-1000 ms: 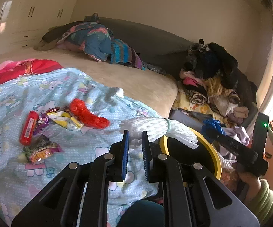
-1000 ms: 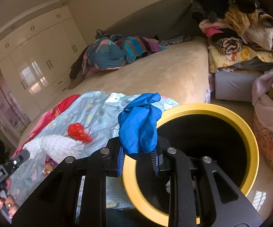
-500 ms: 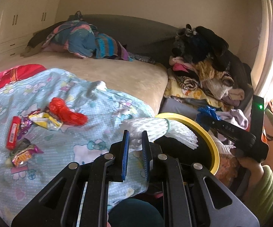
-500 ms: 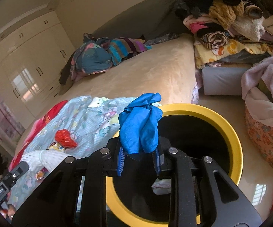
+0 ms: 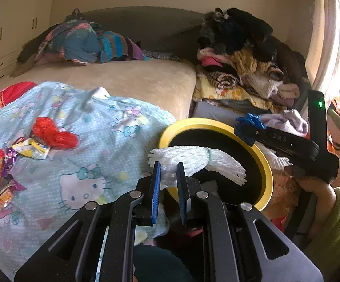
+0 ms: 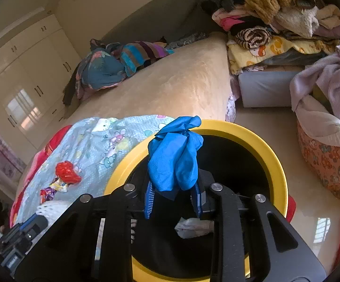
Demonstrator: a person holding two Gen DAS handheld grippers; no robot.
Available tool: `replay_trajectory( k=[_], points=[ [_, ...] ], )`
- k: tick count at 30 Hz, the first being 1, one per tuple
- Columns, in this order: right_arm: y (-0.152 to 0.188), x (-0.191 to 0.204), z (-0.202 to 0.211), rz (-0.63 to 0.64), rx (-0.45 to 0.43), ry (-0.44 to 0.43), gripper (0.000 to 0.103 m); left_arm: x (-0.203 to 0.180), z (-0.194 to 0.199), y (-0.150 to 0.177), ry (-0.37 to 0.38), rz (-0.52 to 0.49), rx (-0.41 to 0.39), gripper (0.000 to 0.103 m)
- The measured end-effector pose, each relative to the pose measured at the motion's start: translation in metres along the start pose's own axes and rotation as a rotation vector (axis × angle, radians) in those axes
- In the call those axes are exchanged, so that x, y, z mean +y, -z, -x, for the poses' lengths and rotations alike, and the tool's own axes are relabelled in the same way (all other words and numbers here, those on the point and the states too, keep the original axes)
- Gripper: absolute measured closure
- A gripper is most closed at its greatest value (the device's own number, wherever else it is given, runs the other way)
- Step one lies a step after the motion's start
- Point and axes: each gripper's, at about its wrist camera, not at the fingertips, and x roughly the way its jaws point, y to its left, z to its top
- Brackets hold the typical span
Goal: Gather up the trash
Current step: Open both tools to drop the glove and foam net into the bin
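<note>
Drop-off step right now, both hands loaded and parked at the bin [image 6: 275, 164]. My right gripper [image 6: 173, 199] has the blue glove [image 6: 174, 162] hanging straight over the bin's mouth, fingers [image 6: 149, 197] set a little apart with the glove between them. I can't quite tell if the pads are still biting or the glove is just draped there, the cloth hides the contact. My left gripper [image 5: 168, 185] is clamped tight on the white foam net [image 5: 193, 162], which sticks out over the near side of the bin rim.

Next move, as I see it: let the glove fall clear into the bin, then push the net further over the opening before releasing, otherwise it could tip back out over the rim.

Wrappers [image 5: 28, 145] and a red bag [image 5: 52, 134] are on the blanket [image 5: 104, 145], well left of the bin, so more trips to go.
</note>
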Motion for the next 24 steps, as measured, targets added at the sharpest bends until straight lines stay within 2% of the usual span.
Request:
replay_trajectory(
  k=[9,11,12,13,14,15,16,18,19,21,24],
  points=[
    [0.001,-0.015,-0.005,-0.024,0.013,0.015,0.080,-0.022,-0.023,0.003,0.019,-0.053,0.038,0.089],
    [0.002,-0.018,-0.007,-0.037,0.018,0.019,0.078,-0.025,-0.029,0.001,0.025,-0.053,0.047,0.087],
    [0.002,-0.020,-0.007,-0.045,0.023,0.018,0.071,-0.027,-0.033,0.000,0.032,-0.047,0.055,0.085],
    [0.002,-0.020,-0.008,-0.051,0.025,0.021,0.061,-0.027,-0.036,-0.001,0.034,-0.041,0.060,0.077],
    [0.002,-0.023,-0.008,-0.064,0.024,0.028,0.058,-0.027,-0.039,-0.002,0.036,-0.029,0.065,0.060],
    [0.002,-0.025,-0.008,-0.070,0.023,0.030,0.055,-0.025,-0.040,-0.003,0.042,-0.008,0.061,0.050],
    [0.002,-0.027,-0.007,-0.079,0.021,0.038,0.054,-0.024,-0.040,-0.003,0.048,0.003,0.057,0.034],
    [0.002,-0.029,-0.008,-0.082,0.022,0.049,0.048,-0.022,-0.036,-0.002,0.078,0.026,0.031,0.026],
    [0.003,-0.029,-0.007,-0.085,0.019,0.056,0.046,-0.020,-0.033,-0.001,0.079,0.032,0.019,0.016],
    [0.004,-0.030,-0.007,-0.086,0.017,0.068,0.041,-0.018,-0.028,-0.001,0.073,0.045,0.002,0.007],
    [0.006,-0.027,-0.009,-0.077,0.023,0.077,0.039,-0.011,-0.022,-0.001,0.066,0.070,-0.012,0.006]
  ],
)
